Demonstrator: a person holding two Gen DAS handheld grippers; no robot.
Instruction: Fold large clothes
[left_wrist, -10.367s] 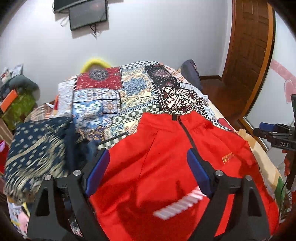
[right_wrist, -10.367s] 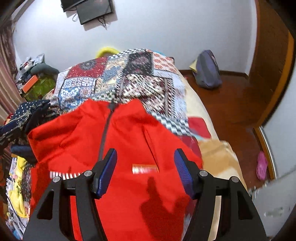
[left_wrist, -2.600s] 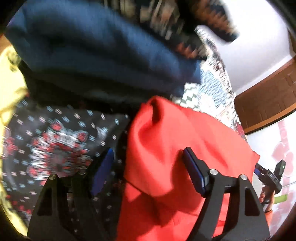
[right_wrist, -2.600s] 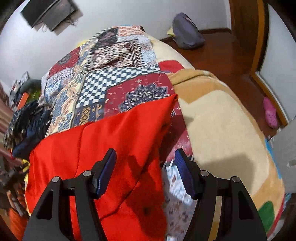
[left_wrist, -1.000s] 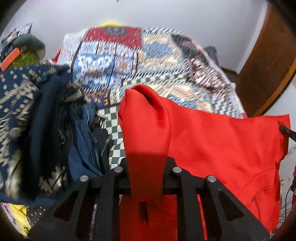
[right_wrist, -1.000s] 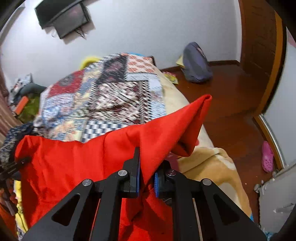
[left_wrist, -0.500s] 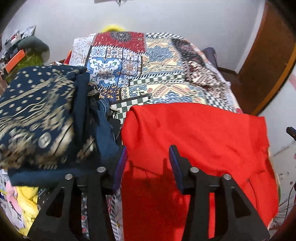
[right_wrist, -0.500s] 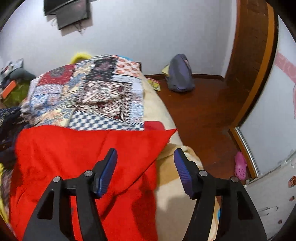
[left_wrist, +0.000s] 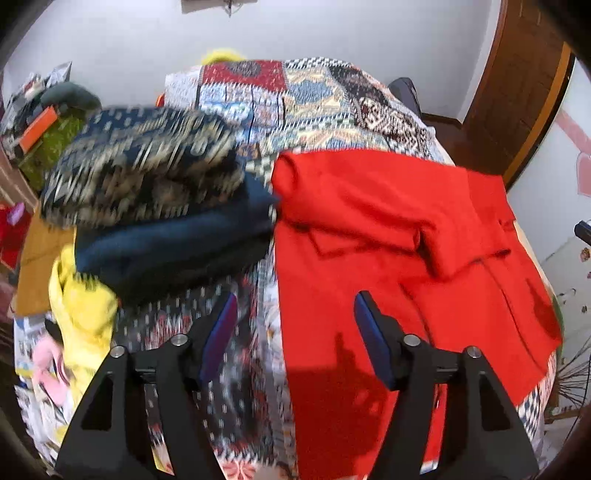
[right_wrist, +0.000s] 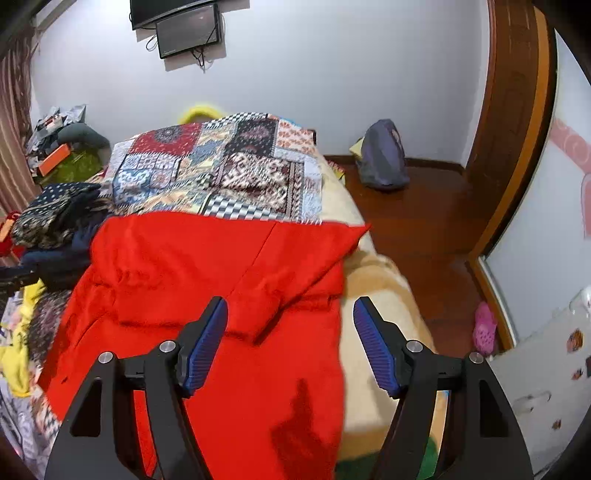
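A large red garment (left_wrist: 388, 236) lies spread across the near part of the bed, its far part folded back over itself with a straight far edge. It also shows in the right wrist view (right_wrist: 221, 280). My left gripper (left_wrist: 295, 336) is open and empty above the garment's left edge. My right gripper (right_wrist: 290, 343) is open and empty above the garment's right part, near the bed's right side.
A patchwork quilt (right_wrist: 221, 173) covers the far bed. A pile of dark patterned and navy clothes (left_wrist: 147, 192) lies left of the red garment, with a yellow cloth (left_wrist: 81, 306) beside it. A grey backpack (right_wrist: 384, 158) sits on the wooden floor.
Both grippers let go of the red garment after carrying its edge over; it now lies folded on the bed. Both jaws have opened wider and the left gripper has drawn back.
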